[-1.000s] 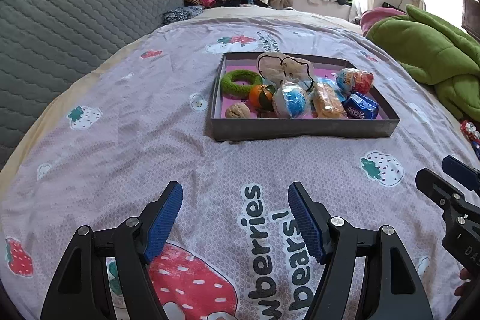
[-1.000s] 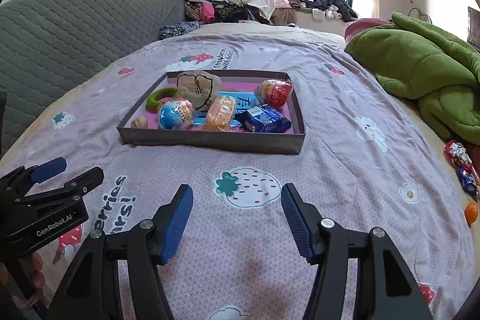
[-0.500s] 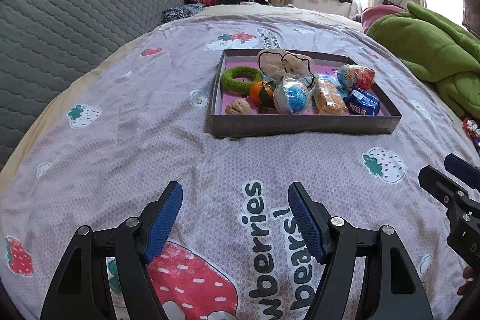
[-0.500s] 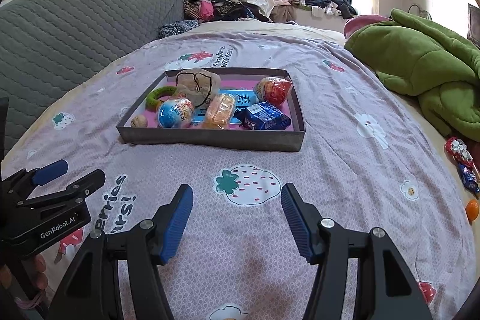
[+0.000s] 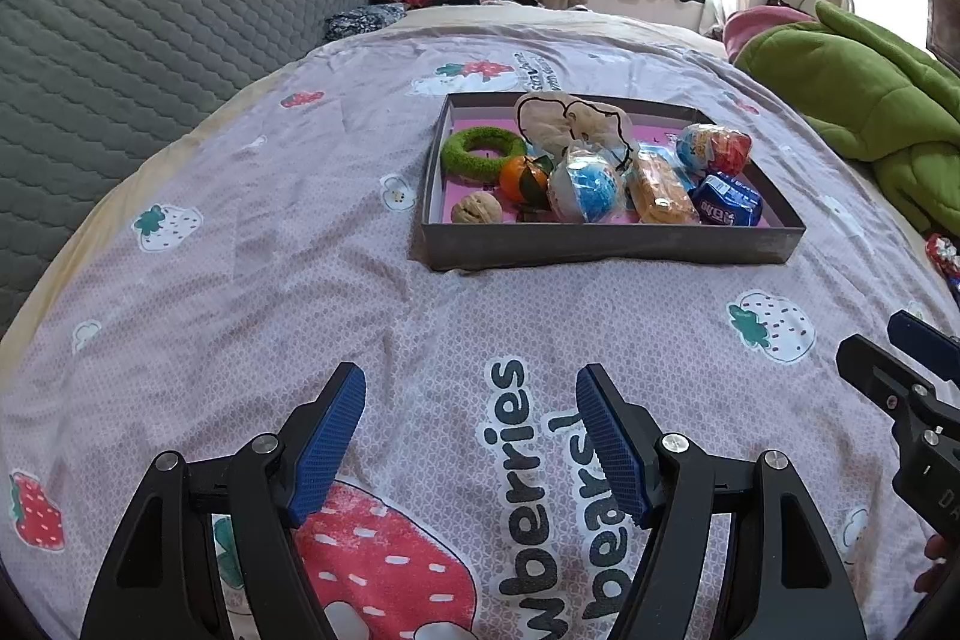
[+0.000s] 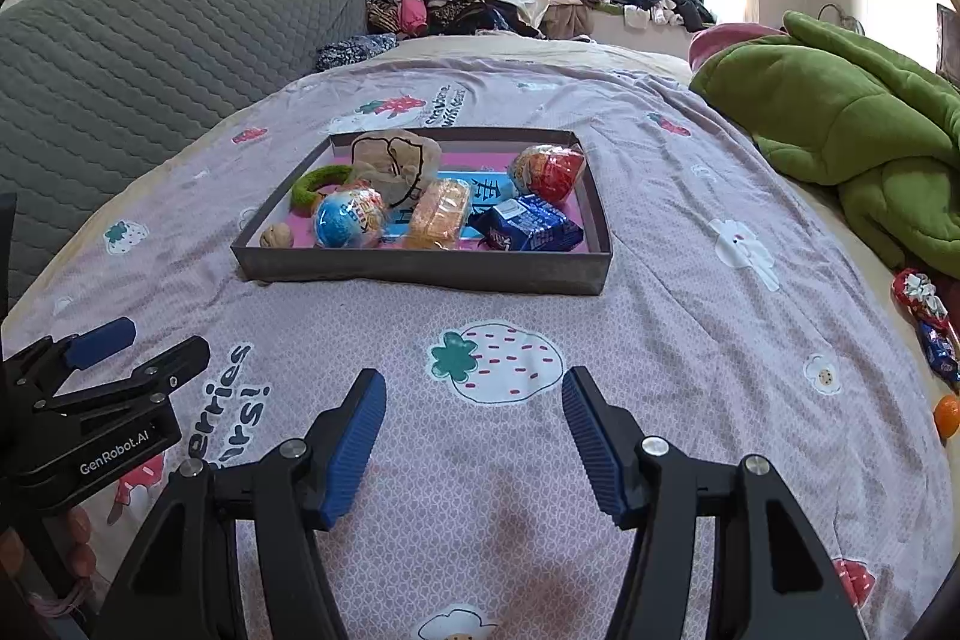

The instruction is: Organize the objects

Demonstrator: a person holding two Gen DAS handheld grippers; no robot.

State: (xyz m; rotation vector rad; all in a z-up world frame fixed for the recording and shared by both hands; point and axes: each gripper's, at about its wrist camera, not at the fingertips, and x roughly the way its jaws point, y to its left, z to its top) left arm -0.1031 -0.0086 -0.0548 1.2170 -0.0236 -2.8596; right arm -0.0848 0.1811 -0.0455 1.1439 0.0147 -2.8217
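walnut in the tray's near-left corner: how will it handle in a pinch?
The walnut looks rigid and light, so firm pinching probably suits it. Its rounded shape may roll if nudged. The tray wall beside it could crowd the jaws.

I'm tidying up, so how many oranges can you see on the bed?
2. One orange sits in the tray beside the green ring; another orange lies loose at the bed's right edge. Others may be hidden.

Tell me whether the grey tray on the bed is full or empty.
Nearly full. The tray holds a walnut, a green ring, a blue packet and other wrapped snacks, with little pink floor showing.
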